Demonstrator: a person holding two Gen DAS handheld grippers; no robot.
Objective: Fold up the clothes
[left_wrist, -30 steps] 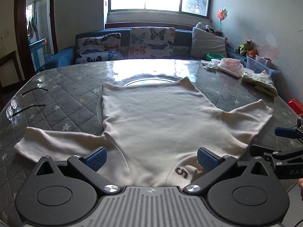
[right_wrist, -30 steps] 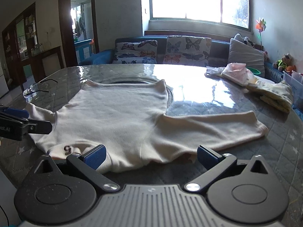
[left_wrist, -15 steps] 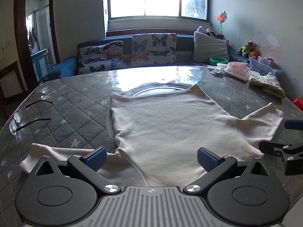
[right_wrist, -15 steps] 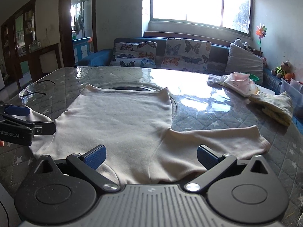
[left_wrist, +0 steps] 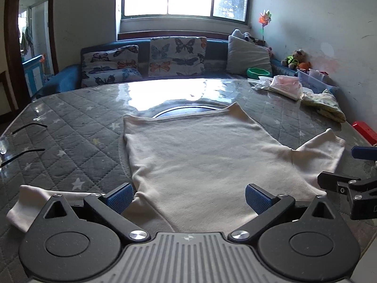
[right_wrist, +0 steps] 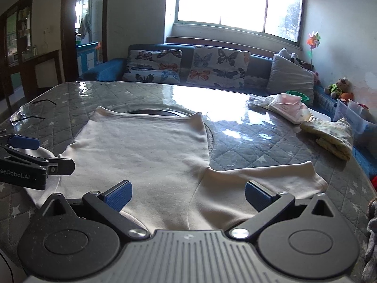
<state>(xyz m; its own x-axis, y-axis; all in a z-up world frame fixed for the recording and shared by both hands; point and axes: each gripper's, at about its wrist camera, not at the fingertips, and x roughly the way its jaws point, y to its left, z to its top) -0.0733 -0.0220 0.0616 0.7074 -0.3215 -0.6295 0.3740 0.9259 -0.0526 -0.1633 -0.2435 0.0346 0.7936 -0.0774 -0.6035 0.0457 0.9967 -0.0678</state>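
- Shirt (left_wrist: pixel 202 160): lies flat on the table (left_wrist: pixel 70 122), sleeves spread to both sides.
- Left gripper (left_wrist: pixel 187 197): jaws spread wide, empty, above the near edge of the shirt.
- Right gripper (right_wrist: pixel 187 194): jaws spread wide, empty, over the right sleeve (right_wrist: pixel 266 179).

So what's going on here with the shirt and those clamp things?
A person is folding clothes with a hand-held gripper in each hand. A cream long-sleeved shirt lies flat on the quilted grey table, sleeves spread out to both sides, and no fold shows yet. The left hand-held gripper and the right hand-held gripper are both open at the near edge of the shirt, gripping nothing. Other clothes sit at the table's far side.
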